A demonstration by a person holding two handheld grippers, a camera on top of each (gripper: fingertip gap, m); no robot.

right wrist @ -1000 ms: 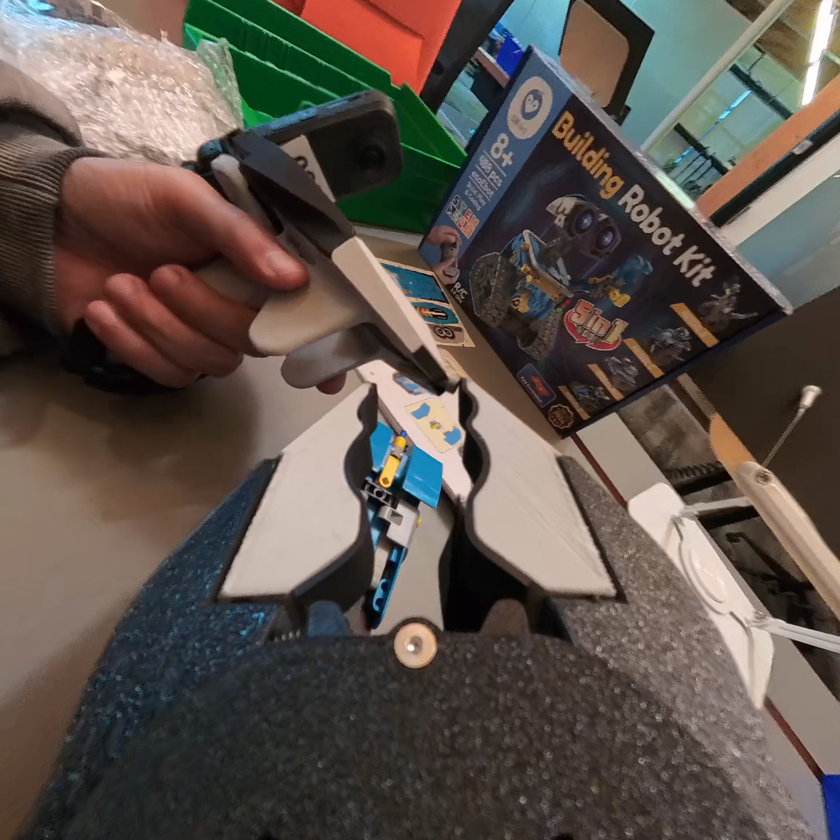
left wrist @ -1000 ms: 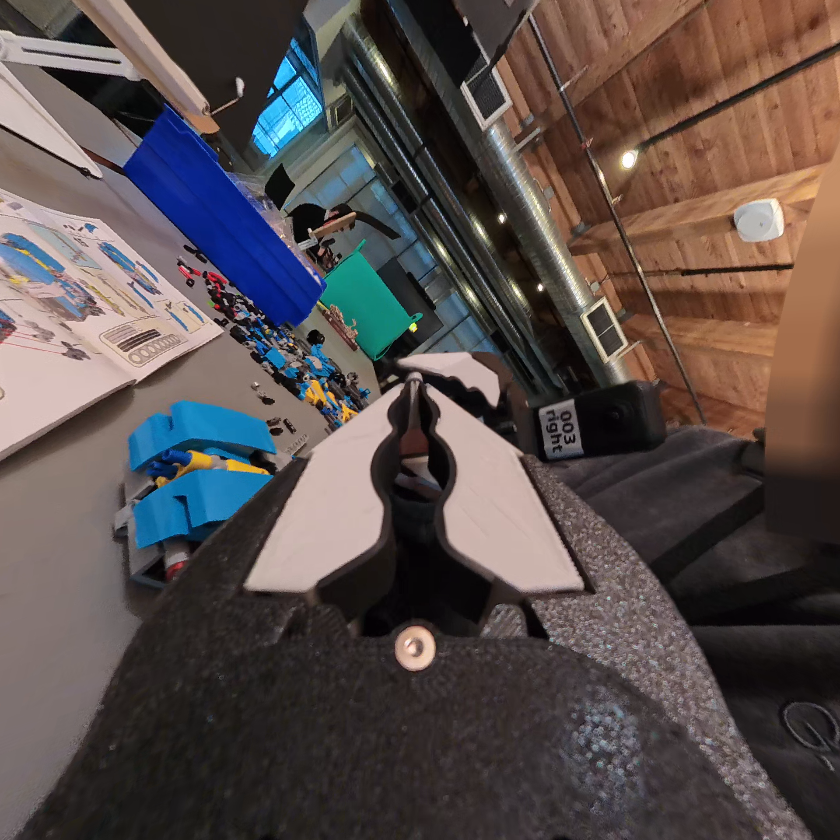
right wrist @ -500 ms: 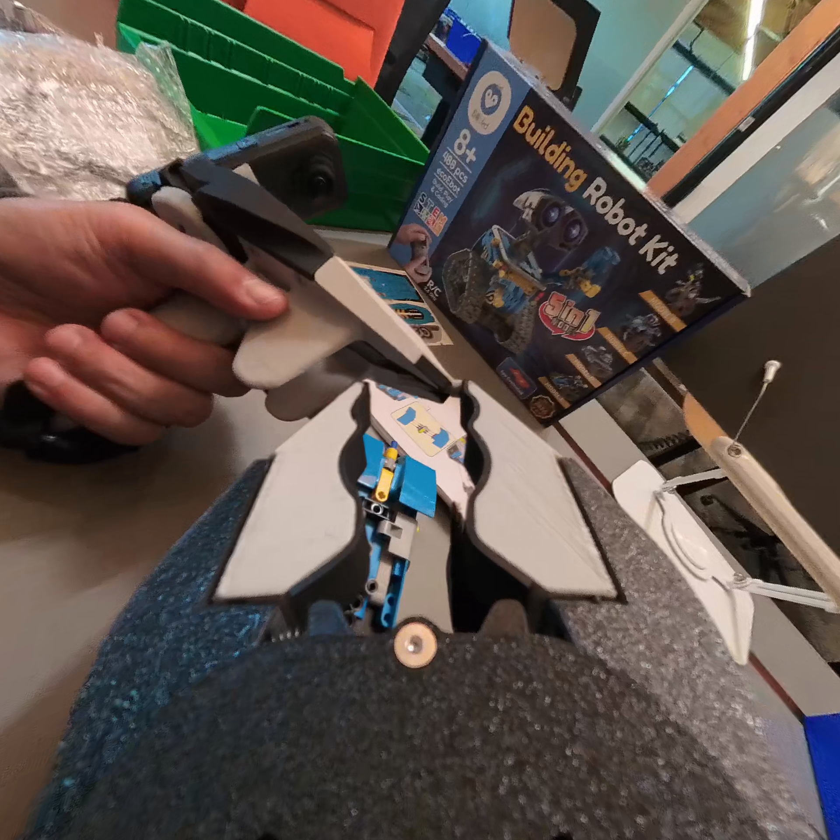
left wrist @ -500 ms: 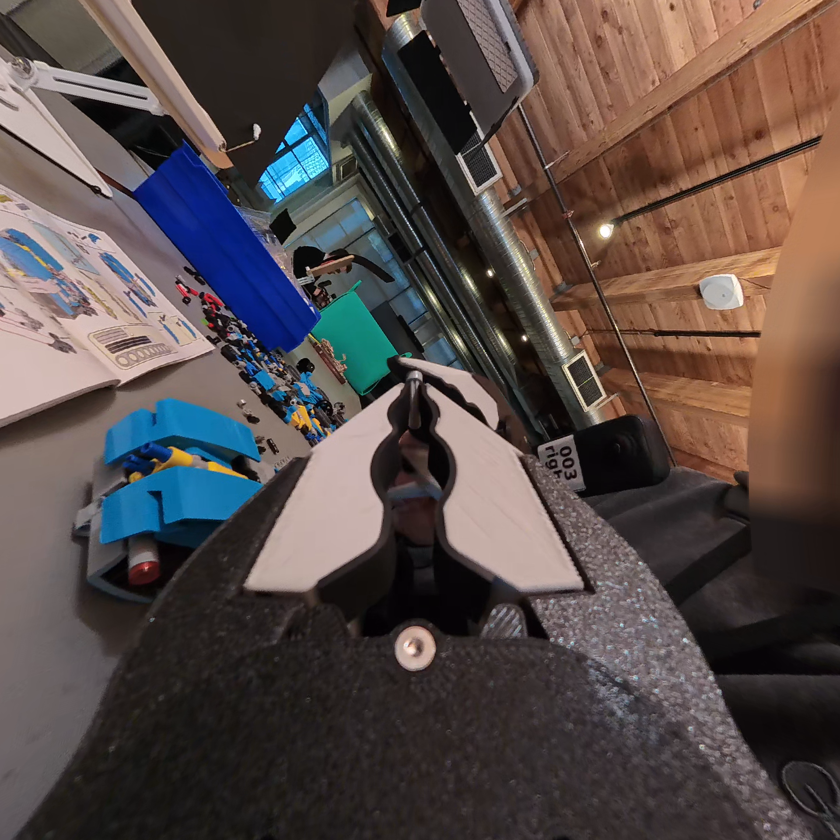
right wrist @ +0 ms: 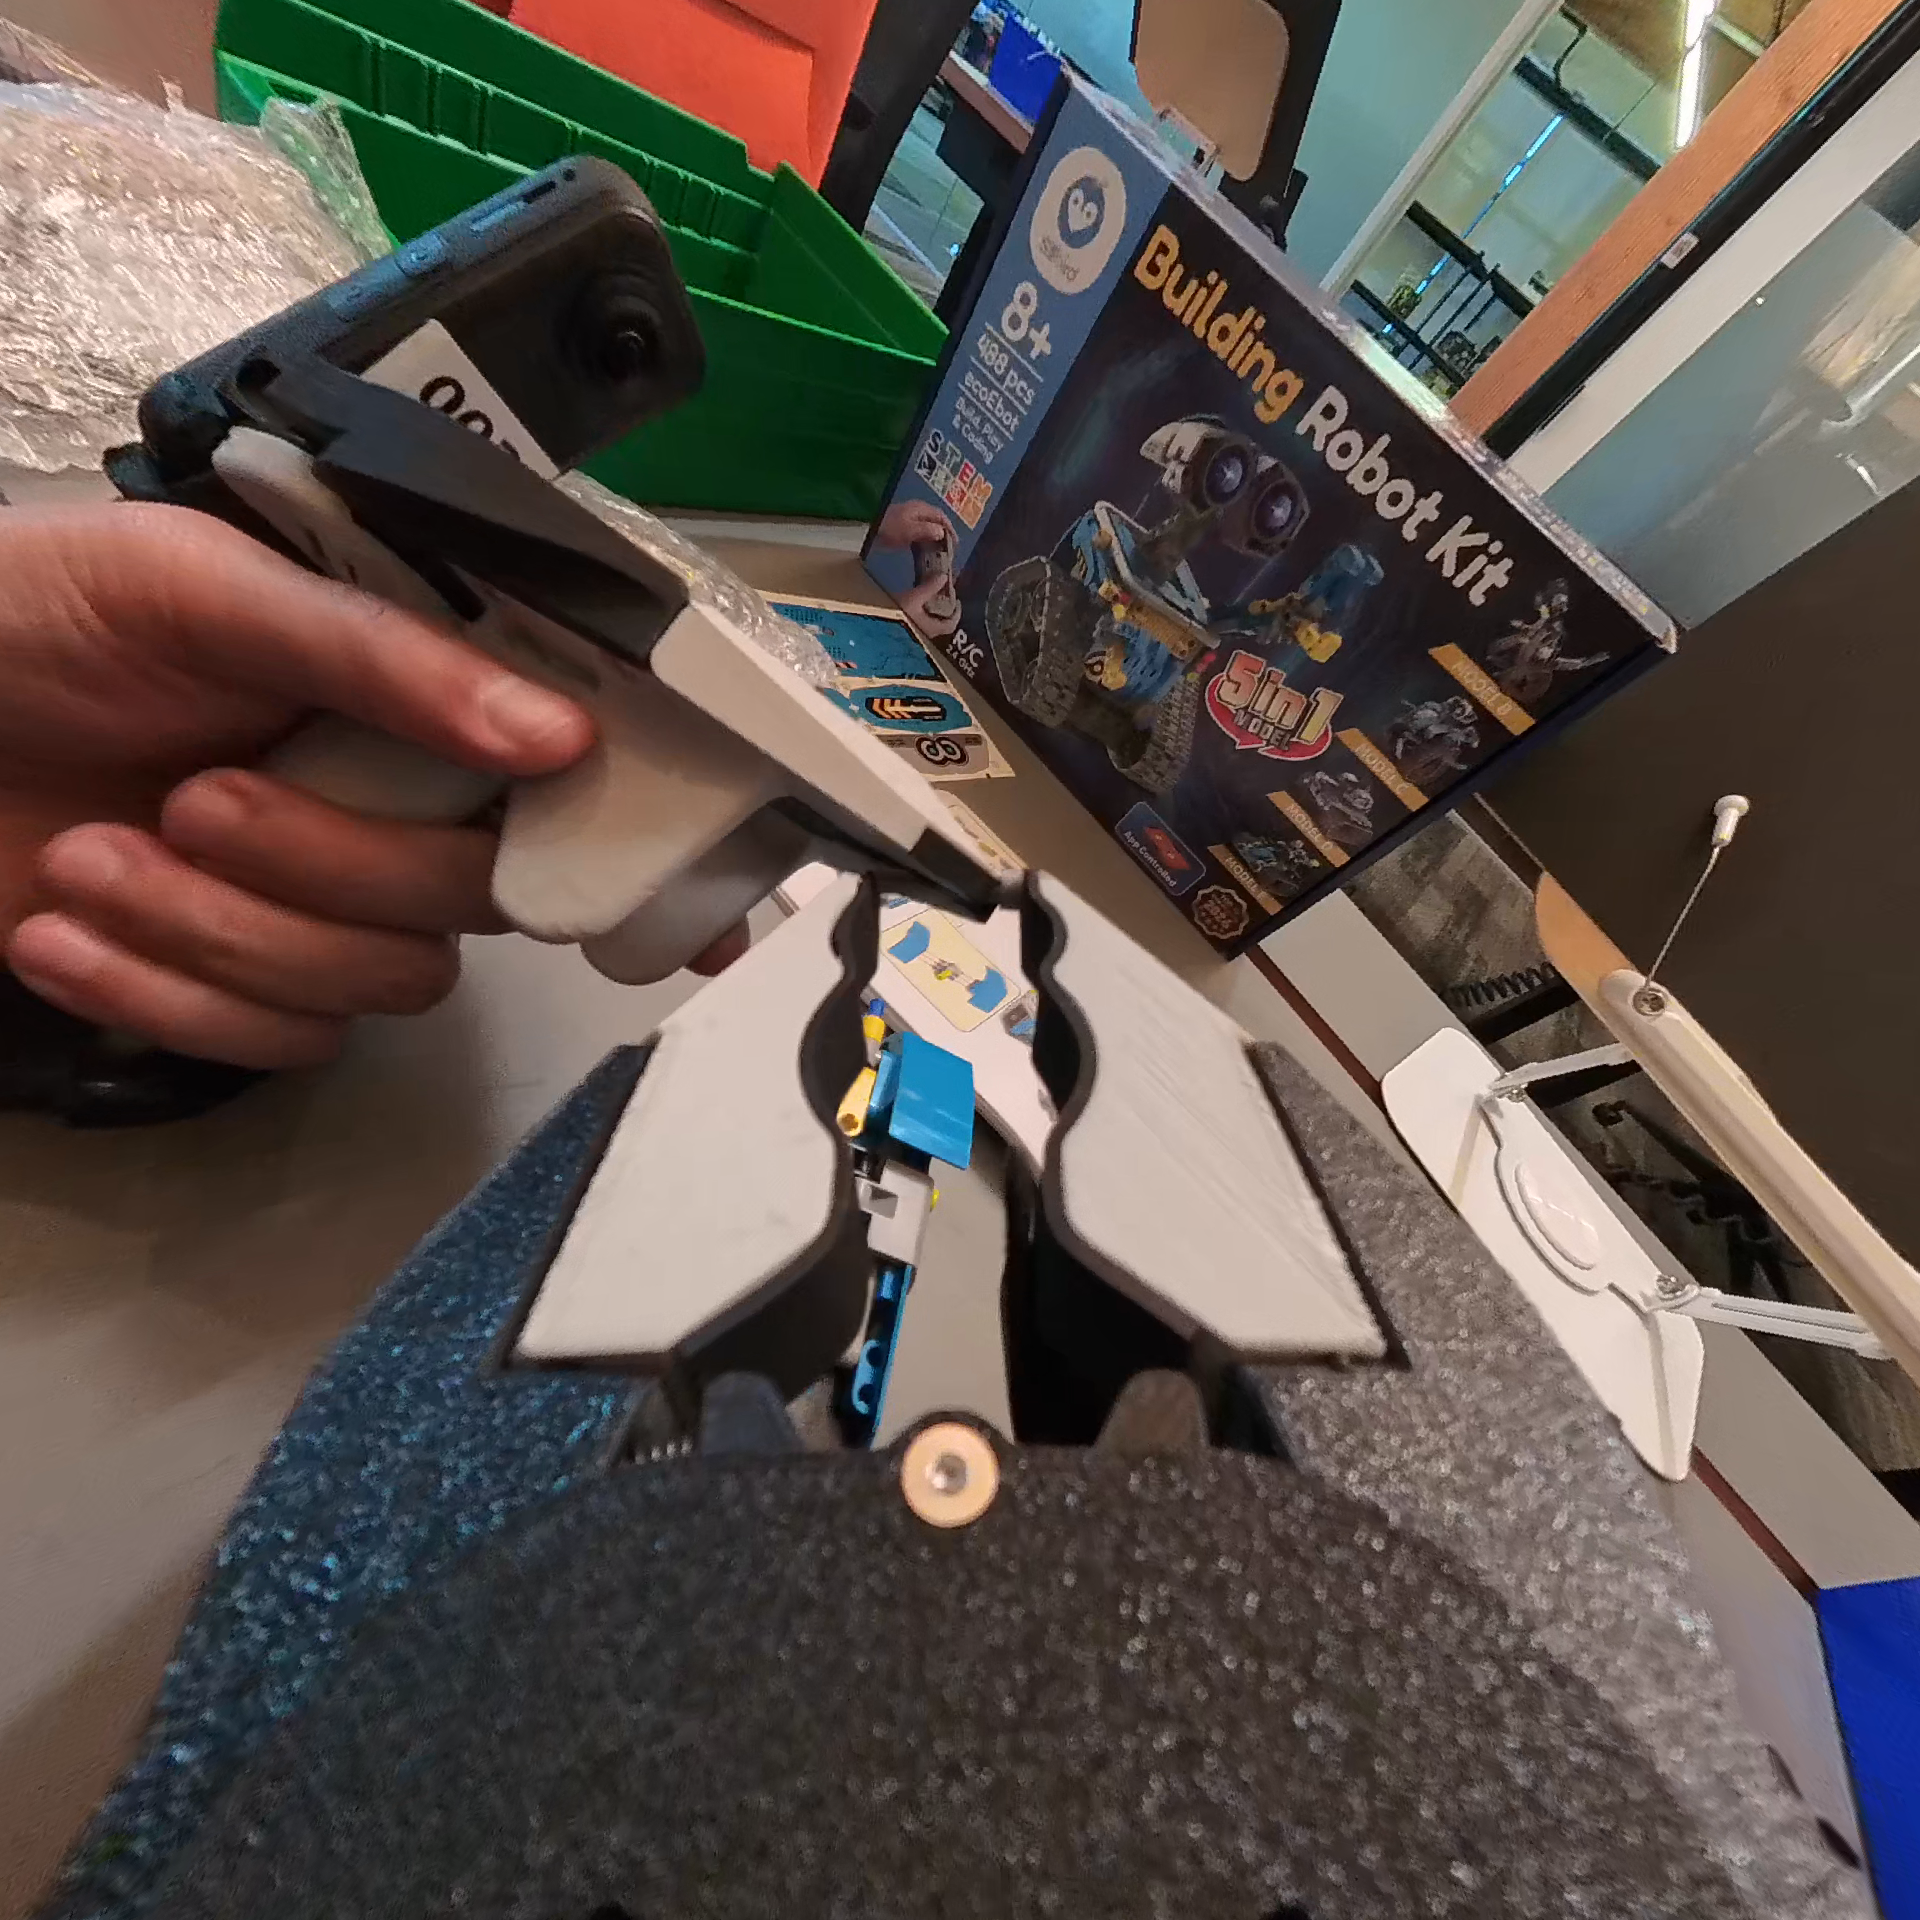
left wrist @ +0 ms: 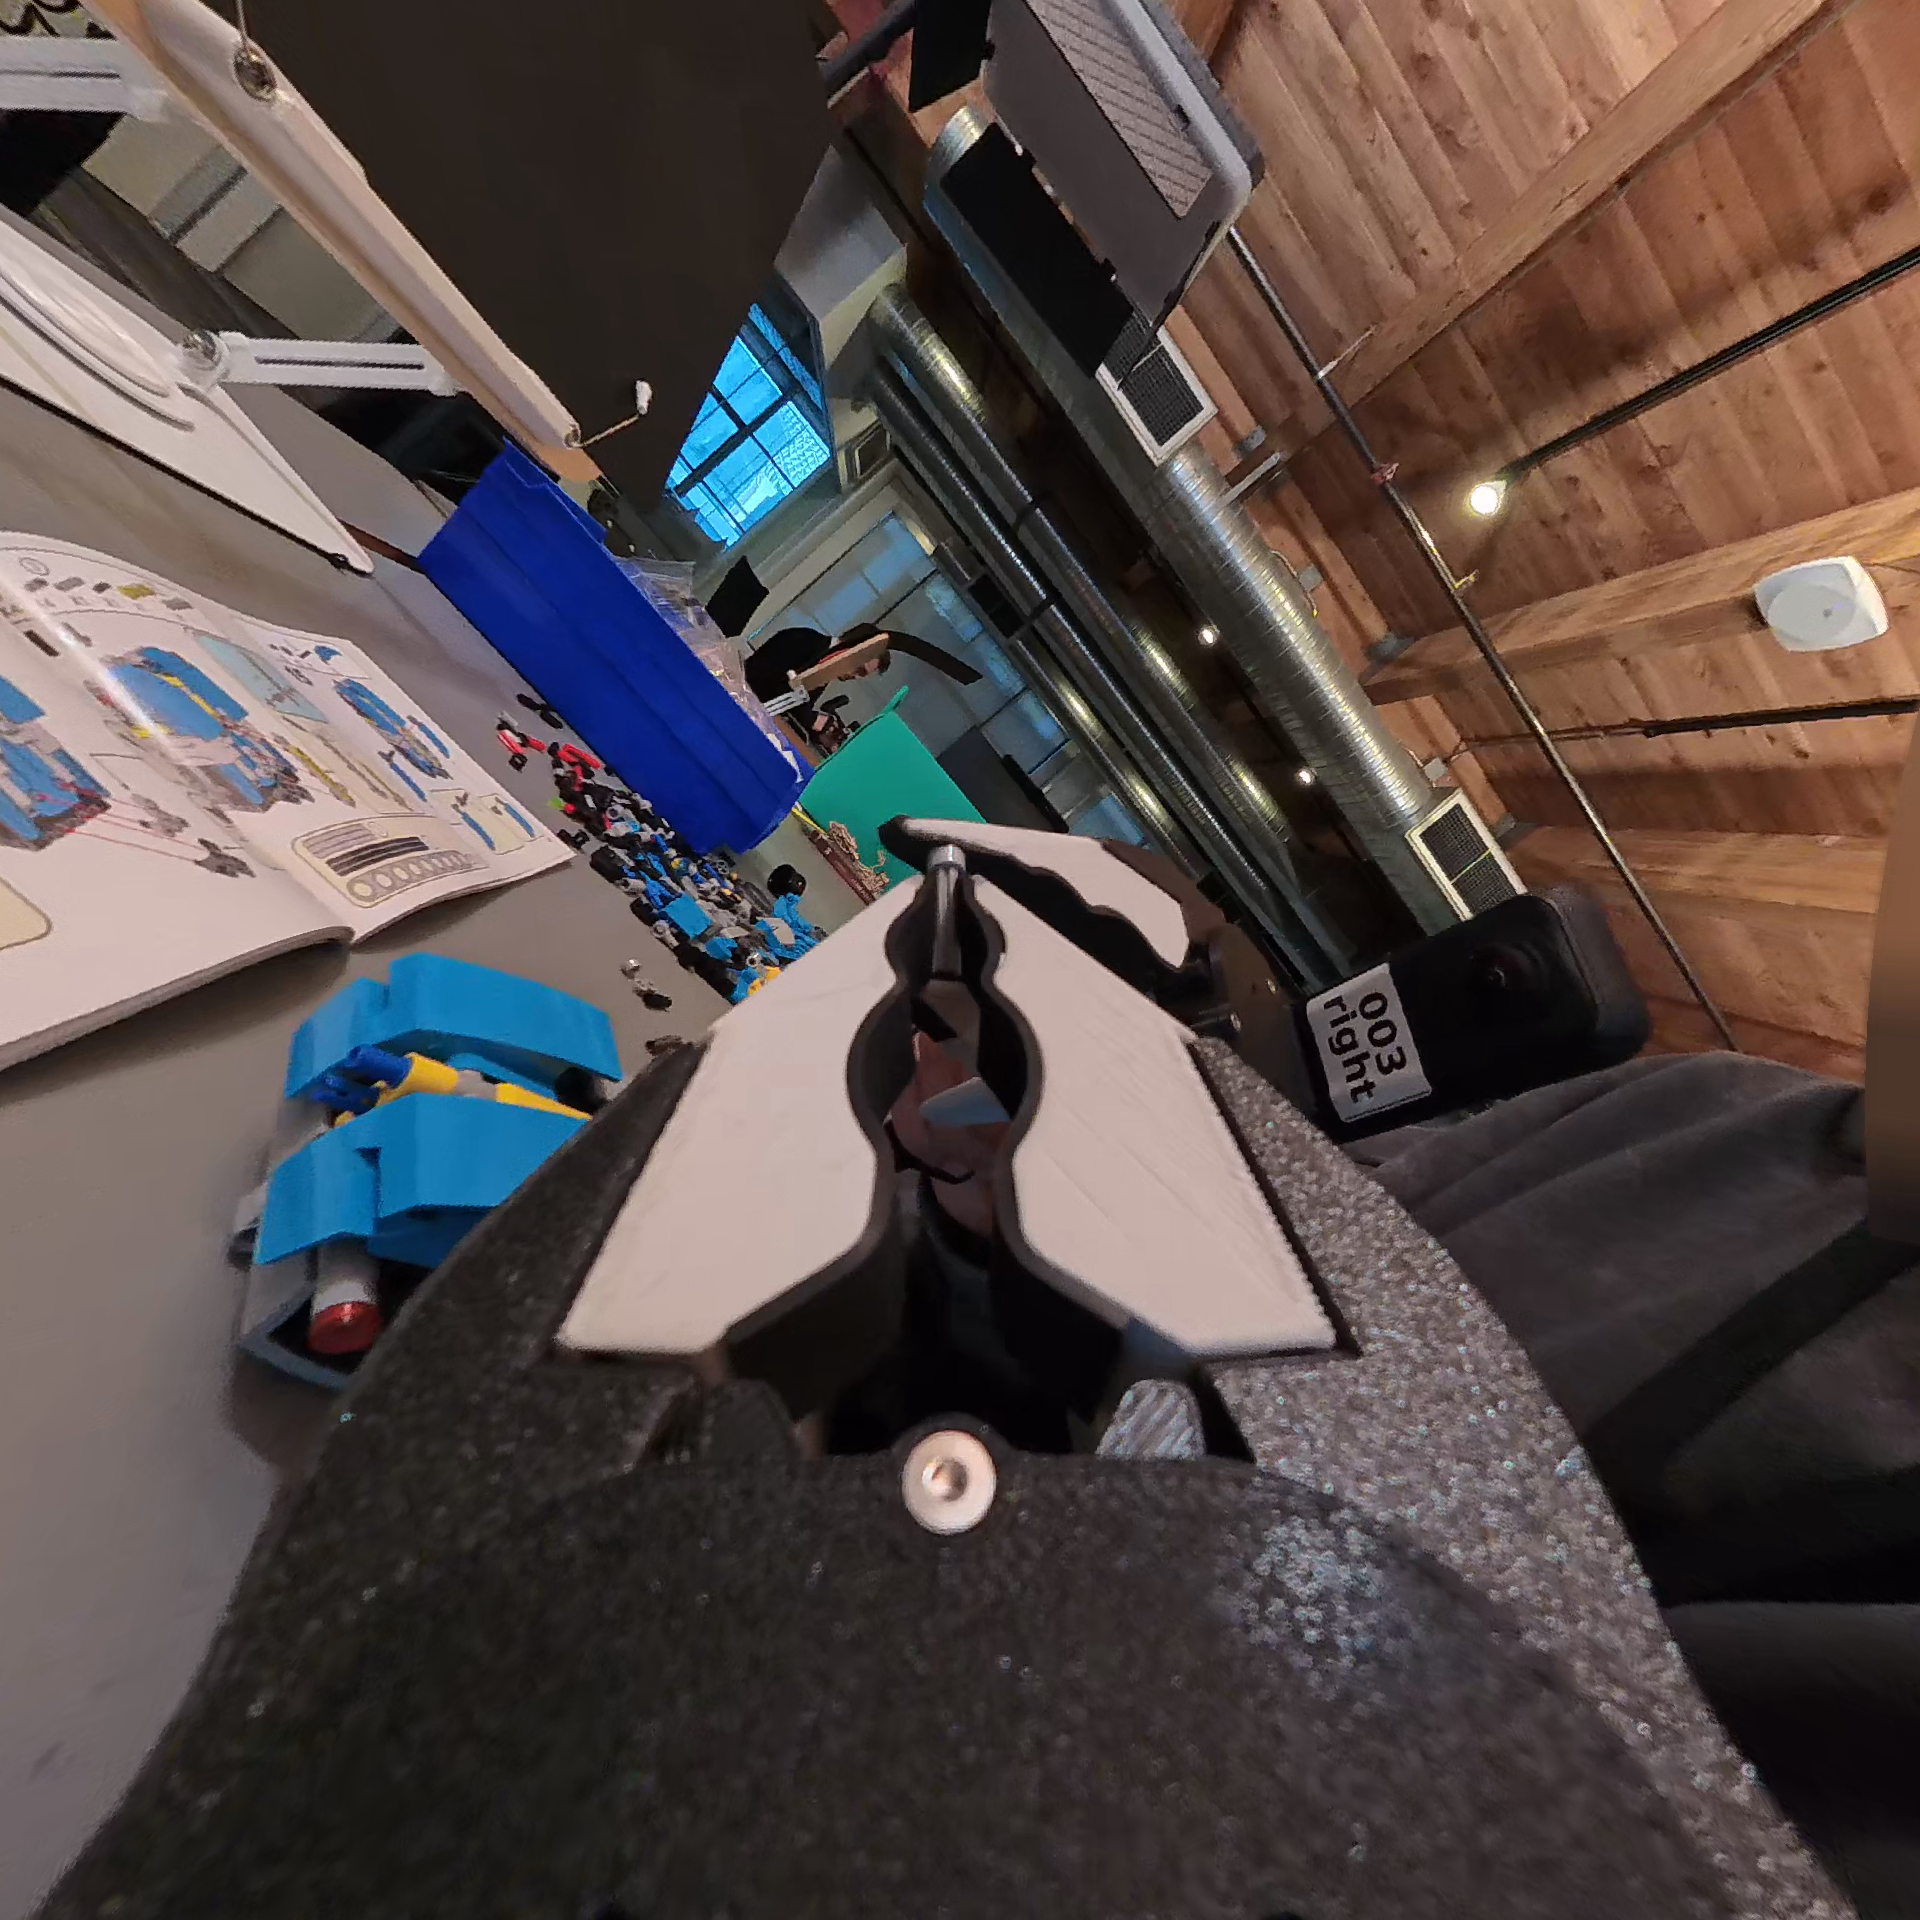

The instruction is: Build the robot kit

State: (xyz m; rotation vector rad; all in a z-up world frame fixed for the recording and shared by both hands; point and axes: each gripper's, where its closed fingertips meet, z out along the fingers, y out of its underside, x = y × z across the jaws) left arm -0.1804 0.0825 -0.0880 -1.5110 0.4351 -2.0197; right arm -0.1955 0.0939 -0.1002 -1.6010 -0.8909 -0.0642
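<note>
My left gripper (left wrist: 940, 883) is shut on a thin dark pin (left wrist: 943, 927) that stands between its fingertips. Its tip points at my right gripper (left wrist: 1081, 883), which shows just behind it. In the right wrist view my right gripper (right wrist: 951, 888) is open, and the left gripper's tip (right wrist: 971, 883), held by a hand (right wrist: 208, 748), sits in the gap between its fingertips. A blue, grey and yellow brick model (right wrist: 930, 1107) lies on the table under the open right fingers. It also shows in the left wrist view (left wrist: 447, 1039), to the left of my left gripper.
An open instruction booklet (left wrist: 208, 748), loose small bricks (left wrist: 665, 862) and a blue bin (left wrist: 623, 644) lie beyond the model. A kit box (right wrist: 1247, 582), a sticker sheet (right wrist: 894, 696), a green bin (right wrist: 727, 312), bubble wrap (right wrist: 125, 260) and a white lamp base (right wrist: 1538, 1226) surround the work spot.
Both grippers have shifted and tilted slightly above the model. The left tip stays at the right gripper's fingertips. The left stays shut on the pin and the right stays open.
</note>
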